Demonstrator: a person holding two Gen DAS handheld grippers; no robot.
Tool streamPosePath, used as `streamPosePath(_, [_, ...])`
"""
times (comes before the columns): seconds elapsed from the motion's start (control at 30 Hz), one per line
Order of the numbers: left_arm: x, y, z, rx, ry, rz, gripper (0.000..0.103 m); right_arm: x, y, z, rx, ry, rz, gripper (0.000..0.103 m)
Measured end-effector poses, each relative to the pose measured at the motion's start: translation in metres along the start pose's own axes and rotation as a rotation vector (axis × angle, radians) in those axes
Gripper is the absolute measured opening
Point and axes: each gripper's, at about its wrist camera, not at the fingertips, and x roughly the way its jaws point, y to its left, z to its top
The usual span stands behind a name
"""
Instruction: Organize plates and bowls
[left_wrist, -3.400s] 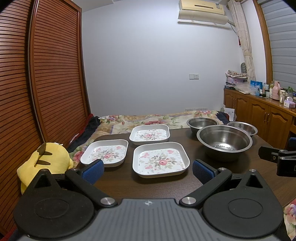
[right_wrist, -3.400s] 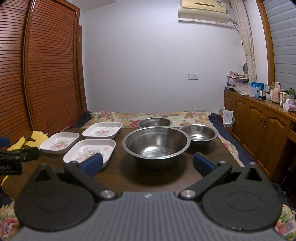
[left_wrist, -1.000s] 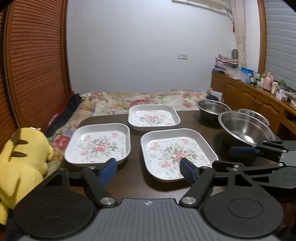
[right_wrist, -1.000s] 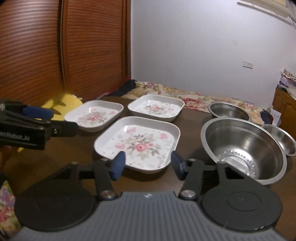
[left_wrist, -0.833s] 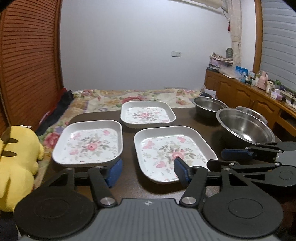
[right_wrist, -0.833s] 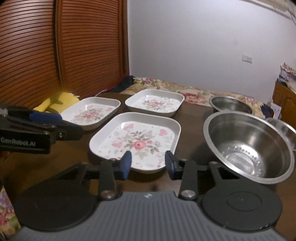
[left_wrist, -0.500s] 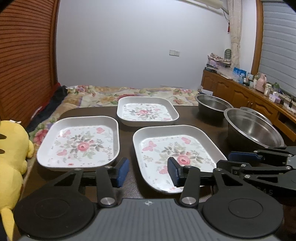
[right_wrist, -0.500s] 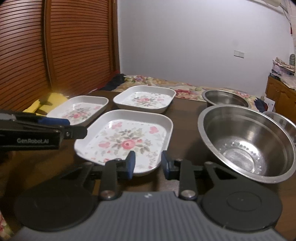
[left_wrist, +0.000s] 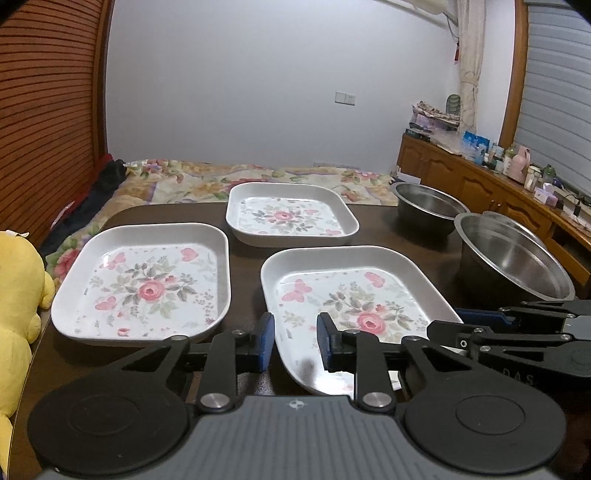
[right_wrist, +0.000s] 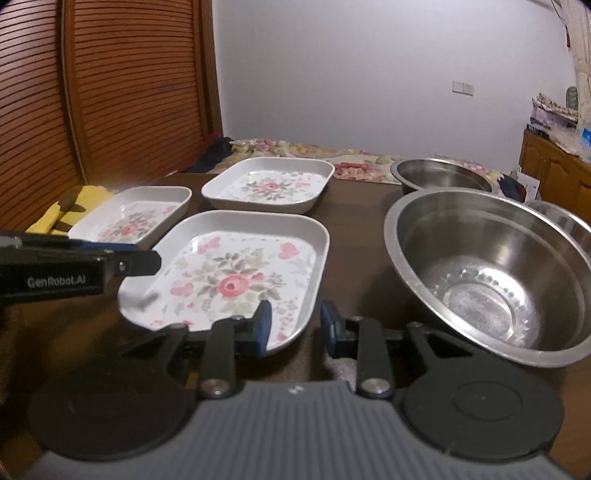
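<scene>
The dark wooden table (left_wrist: 245, 273) carries everything. Taking the near floral plate (right_wrist: 229, 273) as the dial's centre, the big steel bowl (right_wrist: 487, 266) stands at 3 o'clock, near it but apart. A second floral plate (left_wrist: 147, 284) lies at 9 to 10 o'clock, just beside the near one with a strip of table between them. A third floral plate (left_wrist: 288, 216) lies at 12 o'clock. A smaller steel bowl (left_wrist: 424, 206) stands at about 1 o'clock, and part of another bowl's rim (right_wrist: 569, 221) shows behind the big bowl. A yellow plush toy (left_wrist: 18, 295) sits off the table edge at 9 o'clock.

The left gripper (left_wrist: 295, 341) straddles the near plate's rim at 7 o'clock, and the right gripper (right_wrist: 295, 325) straddles it at 5 o'clock. Both pairs of jaws have just been closing, with the rim between the blue pads. The pads are not clamped on it: on the right, table shows between rim and outer pad
</scene>
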Motion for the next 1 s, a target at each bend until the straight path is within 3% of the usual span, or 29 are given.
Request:
streamPosePath(0.17, [0.003,0.002,0.002,0.0,0.003,0.01,0.021,0.007,0.0,0.0,0.008,0.007,-0.005,0.021])
streamPosePath(0.37, [0.01,0.005,0.003,0.009,0.033,0.021,0.019,0.011,-0.004,0.003,0.049,0.005,-0.004,0.02])
streamPosePath(0.47, [0.012,0.006,0.002,0.005,0.051,0.018,0.012,0.013,-0.007,0.003,0.068,0.003,0.005,0.019])
streamPosePath(0.6, [0.01,0.009,0.001,-0.005,0.055,0.023,0.011,0.011,-0.004,0.001,0.031,-0.002,0.017,0.017])
streamPosePath(1.0, [-0.038,0.002,-0.009,-0.003,0.015,-0.003,0.011,-0.025,-0.004,0.001,0.008,-0.027,0.086,0.015])
